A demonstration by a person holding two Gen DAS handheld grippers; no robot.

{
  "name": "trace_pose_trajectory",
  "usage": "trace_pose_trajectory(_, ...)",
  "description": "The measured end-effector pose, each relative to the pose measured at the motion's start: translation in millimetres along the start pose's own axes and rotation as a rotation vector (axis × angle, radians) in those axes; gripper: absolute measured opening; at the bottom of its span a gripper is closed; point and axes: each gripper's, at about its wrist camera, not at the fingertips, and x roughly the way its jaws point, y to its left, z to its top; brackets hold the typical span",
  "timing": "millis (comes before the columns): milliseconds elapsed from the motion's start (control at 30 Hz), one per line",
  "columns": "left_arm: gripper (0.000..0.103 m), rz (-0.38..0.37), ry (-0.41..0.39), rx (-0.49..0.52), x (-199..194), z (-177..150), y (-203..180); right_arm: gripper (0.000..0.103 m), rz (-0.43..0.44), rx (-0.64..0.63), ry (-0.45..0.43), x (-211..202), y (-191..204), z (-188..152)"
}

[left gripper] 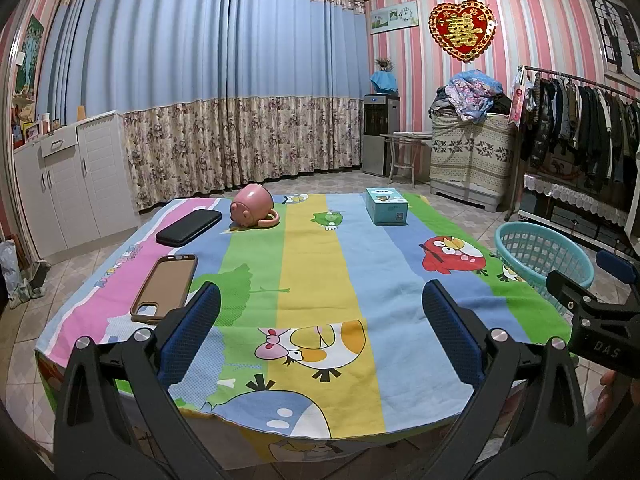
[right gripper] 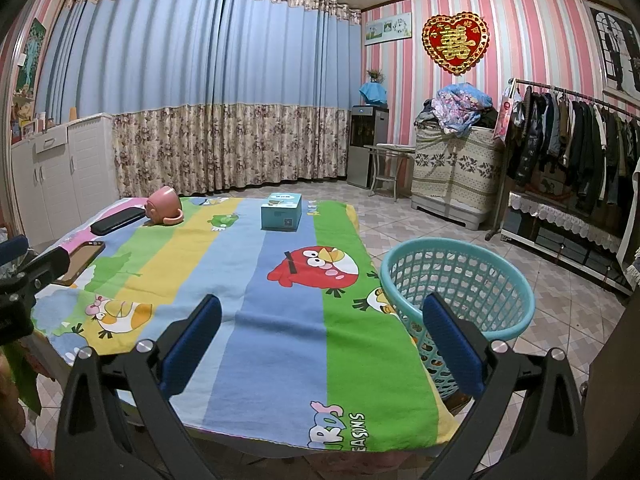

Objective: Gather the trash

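Trash is hard to pick out: from left to right the bench (left gripper: 320, 320) carries a phone case (left gripper: 164, 288), black wallet (left gripper: 188, 227), tipped pink mug (left gripper: 252, 210) and tissue box (left gripper: 387, 210), with the basket (right gripper: 460, 288) at right. Both the left hand-held gripper (left gripper: 320, 336) and right hand-held gripper (right gripper: 322, 340) hang spread and empty. Judging wrongly could bin a keepsake.

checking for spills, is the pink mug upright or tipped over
Tipped over: the pink mug lies on the tablecloth, handle low against the cloth. No spill visible.
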Motion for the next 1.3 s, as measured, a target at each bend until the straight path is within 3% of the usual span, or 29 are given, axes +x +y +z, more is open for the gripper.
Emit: trace_pose_trajectory(1300,0.098,0.003,-0.004,-0.001,-0.8,1.6,1.0,0.098,-0.008,0.002,-0.005,0.4,-1.7,0.1)
